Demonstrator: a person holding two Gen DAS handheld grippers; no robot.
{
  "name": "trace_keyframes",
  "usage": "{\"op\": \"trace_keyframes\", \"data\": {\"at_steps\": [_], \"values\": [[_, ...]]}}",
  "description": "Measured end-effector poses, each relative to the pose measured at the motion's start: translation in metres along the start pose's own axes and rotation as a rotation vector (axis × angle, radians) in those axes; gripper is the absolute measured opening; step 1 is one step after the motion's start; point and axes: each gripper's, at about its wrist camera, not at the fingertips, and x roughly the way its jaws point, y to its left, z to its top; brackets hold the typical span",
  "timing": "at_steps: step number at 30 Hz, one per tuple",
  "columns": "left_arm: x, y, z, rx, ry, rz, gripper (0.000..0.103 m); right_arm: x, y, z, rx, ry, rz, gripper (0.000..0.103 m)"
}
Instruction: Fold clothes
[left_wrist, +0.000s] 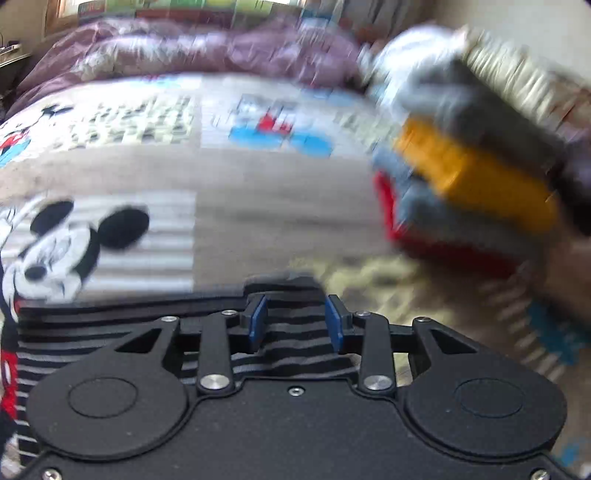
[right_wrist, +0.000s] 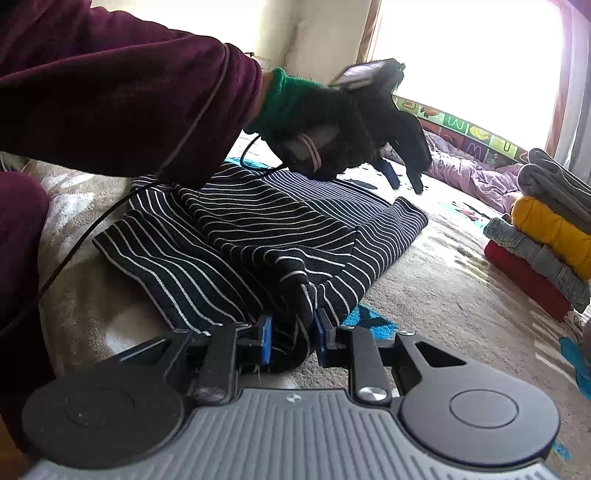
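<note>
Bright light is coming through a window (right_wrist: 472, 66) behind a bed covered by a cartoon mouse blanket (left_wrist: 258, 206). At the far left, a person's dark red sleeve (right_wrist: 110, 81) is reaching over the bed, and a gloved hand (right_wrist: 321, 122) is holding the left gripper (right_wrist: 406, 181) just above the far edge of the striped shirt (right_wrist: 258, 236). Its jaws are standing apart with nothing pinched; the shirt is lying under them. In the middle, the shirt is lying partly folded on the blanket. Near its closest corner, the right gripper (right_wrist: 291, 332) is squeezing a bunch of the striped cloth between its blue pads (right_wrist: 265, 338). Off to the right, a stack of folded clothes (right_wrist: 546, 251) is sitting on the bed, well apart from the shirt.
</note>
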Motion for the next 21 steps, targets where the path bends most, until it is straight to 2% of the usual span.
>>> {"op": "trace_keyframes", "data": {"at_steps": [1, 3, 5, 8, 12, 13, 15, 16, 18, 21], "values": [[0.015, -0.002, -0.004, 0.018, 0.044, 0.035, 0.039, 0.0, -0.001, 0.0, 0.005, 0.002, 0.003, 0.025], [0.02, -0.002, -0.006, 0.051, 0.022, 0.052, 0.042, 0.002, -0.002, 0.0, 0.01, 0.01, 0.011, 0.025], [0.015, 0.0, -0.001, 0.011, 0.026, 0.051, 0.041, 0.002, 0.001, 0.001, -0.007, 0.016, 0.015, 0.025], [-0.012, 0.003, -0.007, -0.011, -0.023, 0.052, 0.037, 0.0, 0.014, 0.004, -0.093, 0.027, -0.019, 0.025], [-0.082, 0.007, -0.033, -0.052, -0.107, 0.011, 0.038, -0.005, 0.022, 0.005, -0.137, 0.013, -0.05, 0.025], [-0.101, 0.01, -0.043, -0.075, -0.124, 0.0, 0.038, -0.007, 0.023, 0.006, -0.143, 0.008, -0.056, 0.025], [-0.138, 0.02, -0.067, -0.133, -0.158, -0.006, 0.039, -0.008, 0.023, 0.006, -0.135, -0.001, -0.041, 0.035], [-0.157, 0.027, -0.08, -0.169, -0.176, -0.002, 0.041, -0.009, 0.023, 0.006, -0.128, -0.005, -0.03, 0.035], [-0.194, 0.045, -0.112, -0.276, -0.216, 0.022, 0.046, -0.006, 0.023, 0.006, -0.128, 0.006, -0.024, 0.036], [-0.233, 0.08, -0.159, -0.464, -0.246, 0.091, 0.046, -0.006, 0.021, 0.007, -0.113, 0.008, -0.027, 0.036]]}}
